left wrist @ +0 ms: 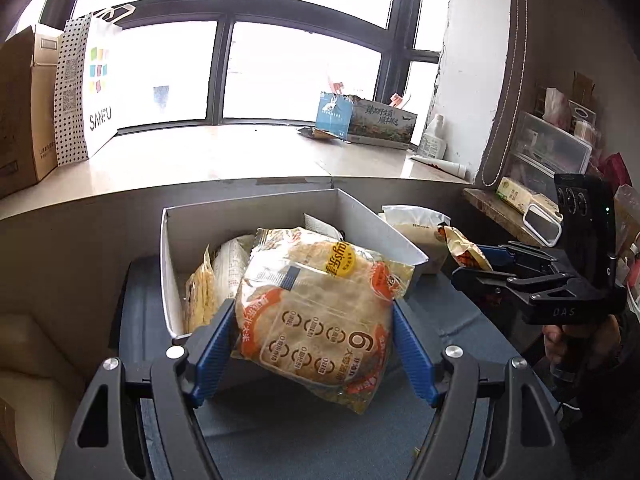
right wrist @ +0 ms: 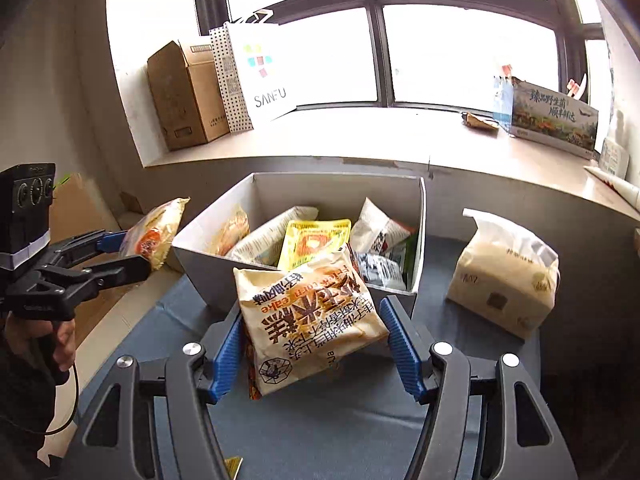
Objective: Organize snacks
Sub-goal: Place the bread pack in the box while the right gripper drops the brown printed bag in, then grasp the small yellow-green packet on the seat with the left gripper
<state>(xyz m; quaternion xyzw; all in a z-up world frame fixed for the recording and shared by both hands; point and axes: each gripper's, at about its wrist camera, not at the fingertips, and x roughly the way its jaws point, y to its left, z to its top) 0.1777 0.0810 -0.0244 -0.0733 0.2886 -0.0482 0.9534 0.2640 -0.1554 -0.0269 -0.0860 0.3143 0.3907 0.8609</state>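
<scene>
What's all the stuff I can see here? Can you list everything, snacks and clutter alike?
rice cracker pack: one, clear with orange print, gripped in front of the box.
corn cake bag: one, cream with orange, gripped near the box's front wall.
grey box: one, open top, on the blue mat, several snack packs inside.
yellow packet: one, inside the box.
tissue pack: one, beige, on the mat right of the box.
cardboard box: one, brown, on the windowsill.
SANFU bag: one, white with dots, beside it.
printed carton: one, sill's right end.
left gripper: blue pads.
right gripper: blue pads.
</scene>
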